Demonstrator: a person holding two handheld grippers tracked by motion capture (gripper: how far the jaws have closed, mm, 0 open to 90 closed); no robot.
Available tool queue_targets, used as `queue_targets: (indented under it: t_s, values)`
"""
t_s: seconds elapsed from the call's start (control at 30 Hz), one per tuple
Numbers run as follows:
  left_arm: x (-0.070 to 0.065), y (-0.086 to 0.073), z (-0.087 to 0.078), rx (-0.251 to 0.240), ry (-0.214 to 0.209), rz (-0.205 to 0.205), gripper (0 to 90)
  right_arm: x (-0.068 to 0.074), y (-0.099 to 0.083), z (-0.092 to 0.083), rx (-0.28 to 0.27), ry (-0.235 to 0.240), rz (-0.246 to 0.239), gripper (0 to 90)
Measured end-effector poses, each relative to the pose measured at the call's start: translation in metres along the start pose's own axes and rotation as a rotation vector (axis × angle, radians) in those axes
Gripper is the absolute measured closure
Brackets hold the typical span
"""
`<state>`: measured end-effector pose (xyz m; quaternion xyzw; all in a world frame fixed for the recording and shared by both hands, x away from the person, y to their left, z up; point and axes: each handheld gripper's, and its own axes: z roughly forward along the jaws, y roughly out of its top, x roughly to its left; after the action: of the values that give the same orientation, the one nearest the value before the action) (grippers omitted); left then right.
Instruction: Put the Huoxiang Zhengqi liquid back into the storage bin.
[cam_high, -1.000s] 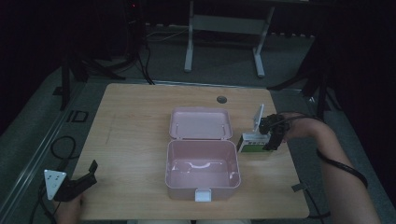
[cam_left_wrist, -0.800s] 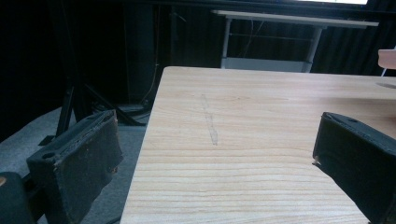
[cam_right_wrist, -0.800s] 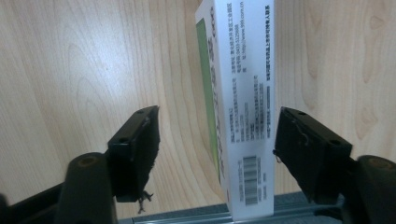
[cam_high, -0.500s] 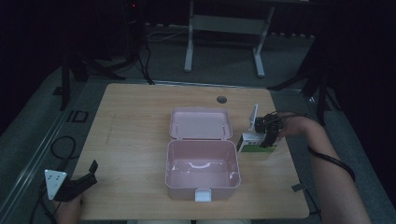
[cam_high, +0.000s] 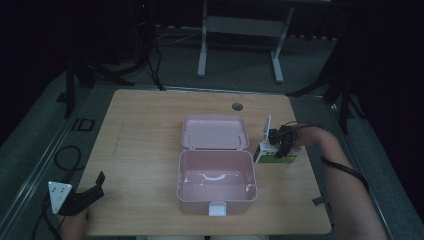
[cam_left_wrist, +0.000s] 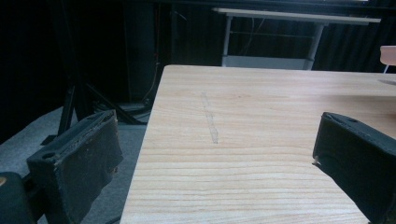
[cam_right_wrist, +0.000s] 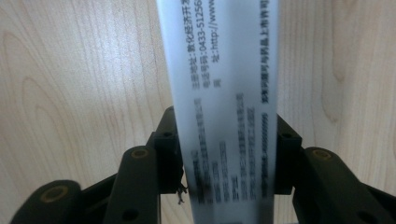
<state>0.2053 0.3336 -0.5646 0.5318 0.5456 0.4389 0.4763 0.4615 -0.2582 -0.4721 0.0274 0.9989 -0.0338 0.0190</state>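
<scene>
High view overhead, gripper views close, table (cam_high: 150, 130) shared

left gripper (cam_high: 92, 187) fingers apart | right gripper (cam_high: 281, 148) fingers just closing, clamped

On the table (cam_high: 150, 125): one pink box (cam_high: 216, 182), lid open, and one small carton (cam_high: 275, 155), white with green, just beside the right wall of the box. One round hole (cam_high: 237, 106) in the tabletop near the far edge. One white latch (cam_high: 217, 209) at the front of the box, one handle (cam_high: 209, 177) seen inside it. Two grippers: left gripper (cam_high: 97, 182) at the near left corner, right gripper (cam_high: 281, 145) at the carton. Two forearms at the bottom edge. Behind the table, one white frame (cam_high: 240, 30) with two legs.
</scene>
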Motion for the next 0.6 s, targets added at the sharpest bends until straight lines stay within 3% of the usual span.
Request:
queue_targets:
  t_s: [0.27, 0.6]
  values:
    - [0.000, 0.000, 0.000, 0.000, 0.000, 0.000, 1.1, 0.004, 0.001, -0.002, 0.014, 0.015, -0.018, 62.9]
    - [0.000, 0.000, 0.000, 0.001, 0.002, 0.002, 1.2, 0.015, 0.001, -0.015, -0.022, 0.036, -0.011, 63.2]
